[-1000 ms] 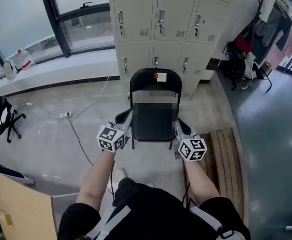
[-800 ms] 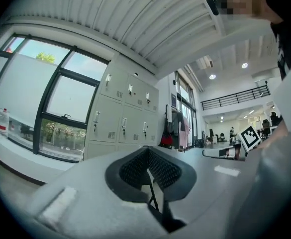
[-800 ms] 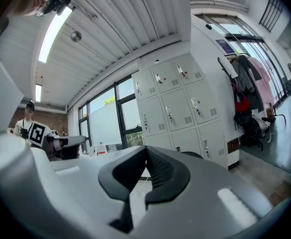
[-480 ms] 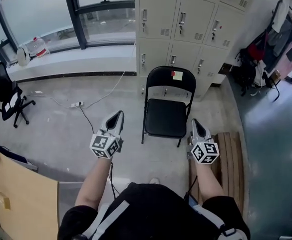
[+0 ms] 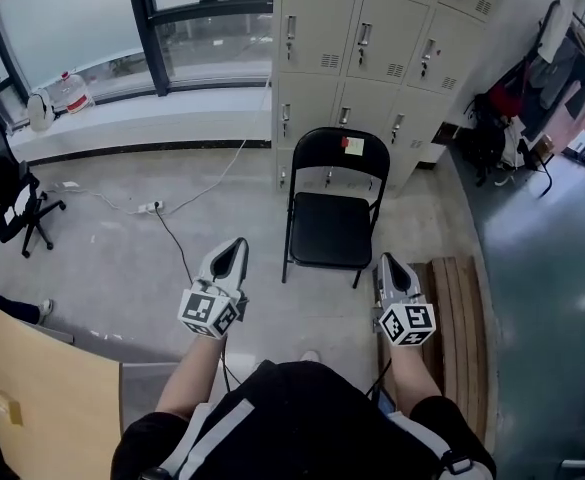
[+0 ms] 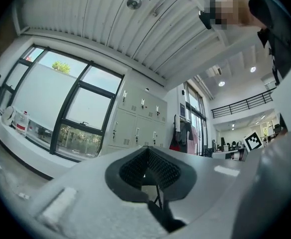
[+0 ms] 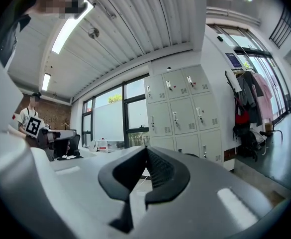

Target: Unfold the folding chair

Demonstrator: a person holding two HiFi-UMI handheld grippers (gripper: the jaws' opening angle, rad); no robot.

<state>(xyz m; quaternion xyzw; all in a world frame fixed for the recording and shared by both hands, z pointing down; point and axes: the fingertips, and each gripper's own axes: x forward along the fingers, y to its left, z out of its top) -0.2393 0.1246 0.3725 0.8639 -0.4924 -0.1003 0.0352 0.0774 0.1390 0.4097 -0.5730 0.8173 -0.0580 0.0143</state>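
A black folding chair point(image 5: 329, 208) stands unfolded on the concrete floor before the grey lockers, with a small yellow and red sticker on its backrest. My left gripper point(image 5: 233, 248) hovers to the chair's near left, apart from it, jaws shut with nothing between them. My right gripper point(image 5: 385, 264) floats by the chair's near right corner, also shut and empty, clear of the frame. In the left gripper view the shut jaw tips point(image 6: 147, 151) point toward the lockers. In the right gripper view the shut tips point(image 7: 146, 150) face the lockers and windows. The chair is mostly hidden behind the jaws there.
Grey lockers point(image 5: 372, 38) line the back wall. A wooden pallet point(image 5: 459, 318) lies on the floor at right. A cable and power strip point(image 5: 152, 208) run across the floor at left. An office chair point(image 5: 7, 198) stands far left, a cardboard sheet point(image 5: 42, 408) near left.
Both grippers have drawn back from the chair's seat sides toward me and apart. The chair now stands free with its seat down.
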